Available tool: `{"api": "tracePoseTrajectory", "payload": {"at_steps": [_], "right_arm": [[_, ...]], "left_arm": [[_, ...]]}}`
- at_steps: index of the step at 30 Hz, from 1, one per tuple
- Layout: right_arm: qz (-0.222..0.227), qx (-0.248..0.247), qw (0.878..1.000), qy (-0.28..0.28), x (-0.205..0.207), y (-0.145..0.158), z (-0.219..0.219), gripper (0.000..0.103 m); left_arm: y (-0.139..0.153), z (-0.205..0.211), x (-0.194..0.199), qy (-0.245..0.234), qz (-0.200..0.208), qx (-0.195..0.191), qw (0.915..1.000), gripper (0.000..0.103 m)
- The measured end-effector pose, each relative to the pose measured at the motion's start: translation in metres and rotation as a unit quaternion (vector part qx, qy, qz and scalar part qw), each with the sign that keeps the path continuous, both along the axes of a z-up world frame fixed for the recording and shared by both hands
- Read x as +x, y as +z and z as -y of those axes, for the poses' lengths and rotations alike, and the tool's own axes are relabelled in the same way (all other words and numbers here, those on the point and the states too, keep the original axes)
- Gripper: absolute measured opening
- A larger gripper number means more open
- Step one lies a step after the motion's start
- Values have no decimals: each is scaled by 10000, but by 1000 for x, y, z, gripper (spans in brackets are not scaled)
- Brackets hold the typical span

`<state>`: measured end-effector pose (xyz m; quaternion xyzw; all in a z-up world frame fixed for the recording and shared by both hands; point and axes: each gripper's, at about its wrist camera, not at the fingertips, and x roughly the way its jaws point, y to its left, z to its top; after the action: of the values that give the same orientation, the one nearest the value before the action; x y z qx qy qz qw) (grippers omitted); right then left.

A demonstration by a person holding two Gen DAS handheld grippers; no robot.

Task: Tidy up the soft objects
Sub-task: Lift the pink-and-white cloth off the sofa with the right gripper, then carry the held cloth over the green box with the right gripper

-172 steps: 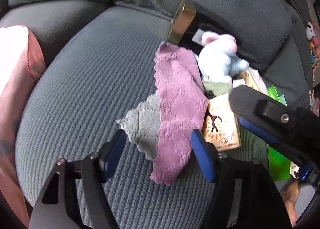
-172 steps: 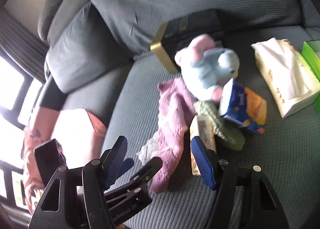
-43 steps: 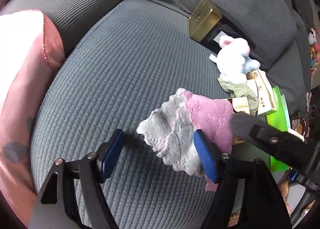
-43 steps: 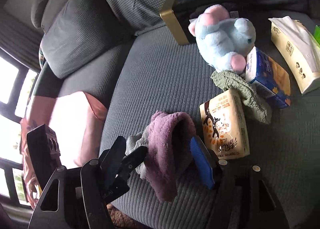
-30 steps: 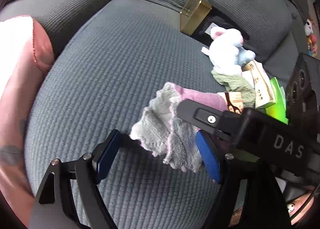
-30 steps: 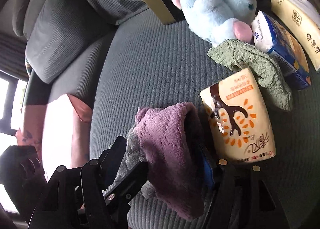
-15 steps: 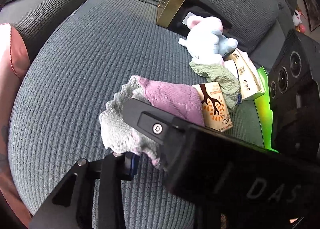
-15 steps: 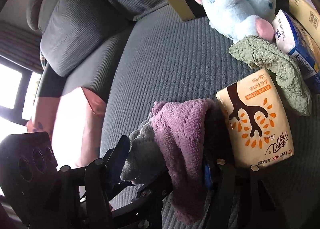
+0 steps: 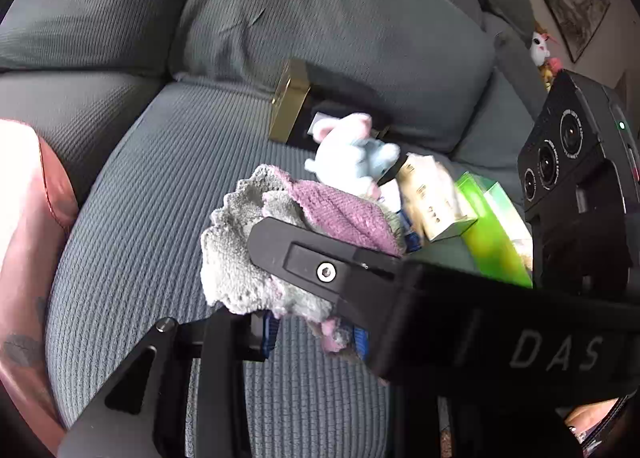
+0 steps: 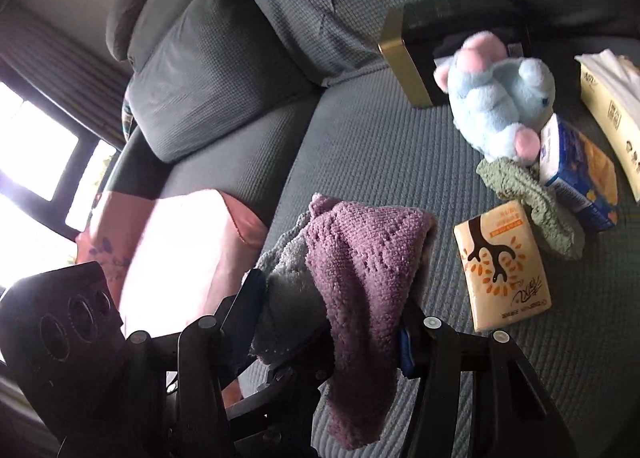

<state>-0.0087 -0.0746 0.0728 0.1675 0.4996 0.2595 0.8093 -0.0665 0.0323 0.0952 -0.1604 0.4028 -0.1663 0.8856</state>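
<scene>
A knitted cloth (image 9: 240, 258), half grey and half pink-purple, hangs bunched above the grey sofa seat (image 9: 160, 185). My left gripper (image 9: 316, 338) is shut on its lower grey edge, blue pads close together. A black finger (image 9: 320, 270) of the right tool crosses in front of the cloth. In the right wrist view the cloth (image 10: 360, 258) drapes between the pads of my right gripper (image 10: 328, 322). Its jaws are closing, both pads against the bundle. The left tool's camera housing (image 10: 68, 334) sits at lower left.
On the seat to the right lie a blue-and-pink plush toy (image 10: 500, 113), a green knitted cloth (image 10: 532, 201), an orange-printed tissue pack (image 10: 504, 266), a blue pack (image 10: 576, 173) and a cream tissue box (image 10: 612, 109). A gold-edged black box (image 10: 404, 53) leans on the backrest. A pink cushion (image 10: 172, 250) lies left.
The left gripper shut on the cloth's grey edge. Both grippers then rose, lifting the cloth off the seat. The right tool's finger came across the left wrist view.
</scene>
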Motion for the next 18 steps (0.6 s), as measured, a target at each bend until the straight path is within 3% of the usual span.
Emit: {"api": "tracePoseTrajectory", "payload": {"at_steps": [7, 18], "right_arm": [[471, -86, 9988, -62, -13, 31, 13, 58], [1035, -176, 9945, -32, -32, 65, 19, 58]], "left_arm": [[21, 9, -12, -19, 454, -181, 9988, 26], [47, 29, -25, 107, 1151, -66, 9933, 26]]}}
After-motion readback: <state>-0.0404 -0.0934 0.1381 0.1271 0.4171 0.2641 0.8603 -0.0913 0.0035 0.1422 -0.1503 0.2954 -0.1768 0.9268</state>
